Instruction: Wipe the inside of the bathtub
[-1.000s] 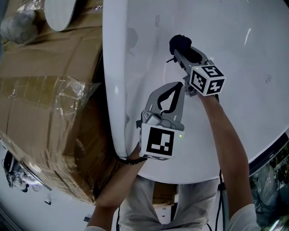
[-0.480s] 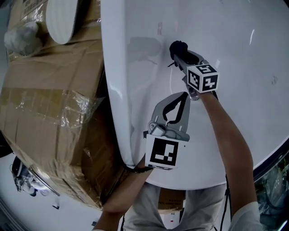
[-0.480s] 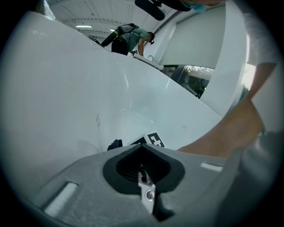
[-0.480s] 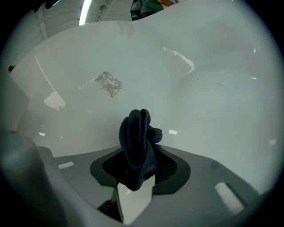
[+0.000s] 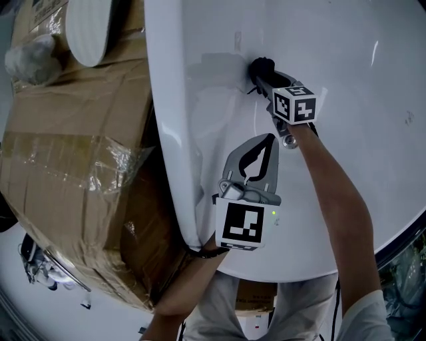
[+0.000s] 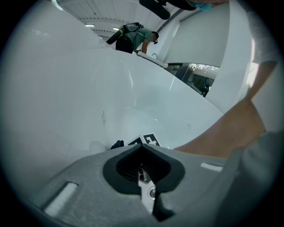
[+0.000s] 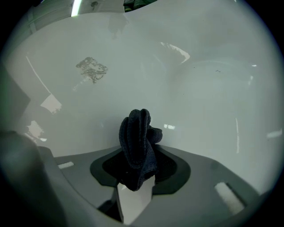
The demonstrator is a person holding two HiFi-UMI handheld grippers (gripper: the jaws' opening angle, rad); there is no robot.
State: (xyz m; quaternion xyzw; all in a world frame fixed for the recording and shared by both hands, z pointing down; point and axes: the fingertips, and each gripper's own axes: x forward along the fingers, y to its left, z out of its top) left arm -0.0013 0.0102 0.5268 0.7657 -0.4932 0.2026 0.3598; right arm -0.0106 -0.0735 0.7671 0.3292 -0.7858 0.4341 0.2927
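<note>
Right gripper (image 5: 261, 72) is inside the bathtub (image 5: 353, 60), up by the inner wall below the left rim. Its jaws are clamped on a dark cloth (image 5: 260, 66). In the right gripper view the cloth (image 7: 138, 141) is bunched and stands up out of the gripper (image 7: 139, 153), with the loose end aimed at the white wall (image 7: 204, 93). The cloth tip is right at the wall, but I can't tell if it actually touches. There's a mottled patch (image 7: 92, 68) higher on the wall, either dirt or a reflection; can't say which.

Left gripper (image 5: 265, 140) hangs over the tub's near end, just inside the left rim and well short of the cloth. Its jaws are pressed together with nothing in them. The left gripper view confirms this: the tips of the gripper (image 6: 142, 146) meet, and beyond them is only tub wall (image 6: 84, 88). The right gripper's marker cube (image 6: 144, 141) and a bit of the cloth (image 6: 117, 144) show just past the tips.

The right marker cube (image 5: 294, 105) sits directly behind the cloth.

Outside the tub, a cardboard box (image 5: 73, 153) wrapped in clear film sits against the left rim. A white round object (image 5: 90, 20) lies on top of it at the far end.
</note>
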